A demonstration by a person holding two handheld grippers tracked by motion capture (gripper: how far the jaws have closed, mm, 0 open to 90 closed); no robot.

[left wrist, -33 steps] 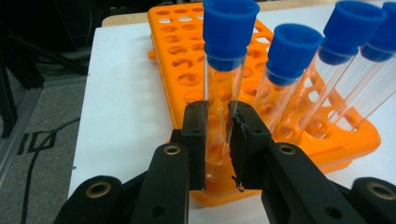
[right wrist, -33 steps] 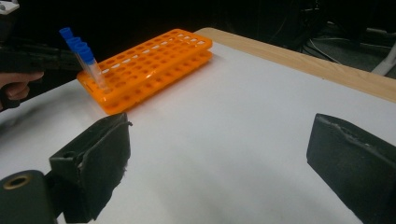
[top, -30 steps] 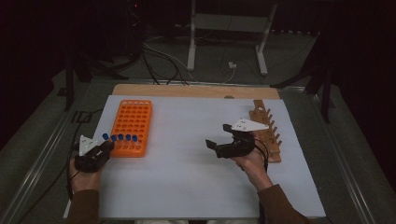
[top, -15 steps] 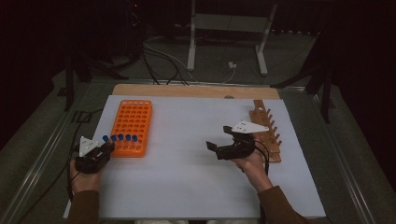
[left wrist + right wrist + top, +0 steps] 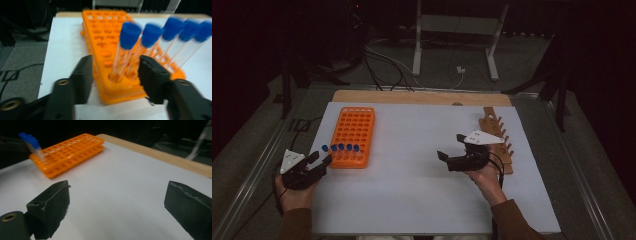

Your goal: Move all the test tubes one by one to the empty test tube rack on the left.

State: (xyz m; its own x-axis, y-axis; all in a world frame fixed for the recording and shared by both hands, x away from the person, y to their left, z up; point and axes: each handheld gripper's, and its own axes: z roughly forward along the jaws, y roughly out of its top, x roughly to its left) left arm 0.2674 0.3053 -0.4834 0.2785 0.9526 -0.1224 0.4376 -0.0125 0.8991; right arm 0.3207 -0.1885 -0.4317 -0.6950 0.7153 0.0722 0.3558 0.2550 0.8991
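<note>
An orange tube rack (image 5: 352, 130) lies on the white tabletop at the left. Several clear tubes with blue caps (image 5: 341, 147) stand in its near row. My left gripper (image 5: 321, 161) sits just off the rack's near left corner, open. In the left gripper view the left gripper (image 5: 116, 65) has its jaws on either side of that corner (image 5: 117, 92), and the two nearest tubes (image 5: 126, 47) lean between them, untouched. My right gripper (image 5: 451, 147) hovers at the table's middle right, wide open and holding nothing. The right gripper view shows the right gripper (image 5: 117, 191) over bare tabletop, with the rack (image 5: 67, 151) far off.
A wooden peg rack (image 5: 498, 137) lies along the right side of the tabletop, just behind my right hand. A wooden board edge (image 5: 422, 97) runs along the far side. Cables and a metal stand base (image 5: 452, 30) lie on the floor beyond.
My left gripper has shifted slightly left and toward the near edge beside the rack's corner. The right gripper has barely moved.
</note>
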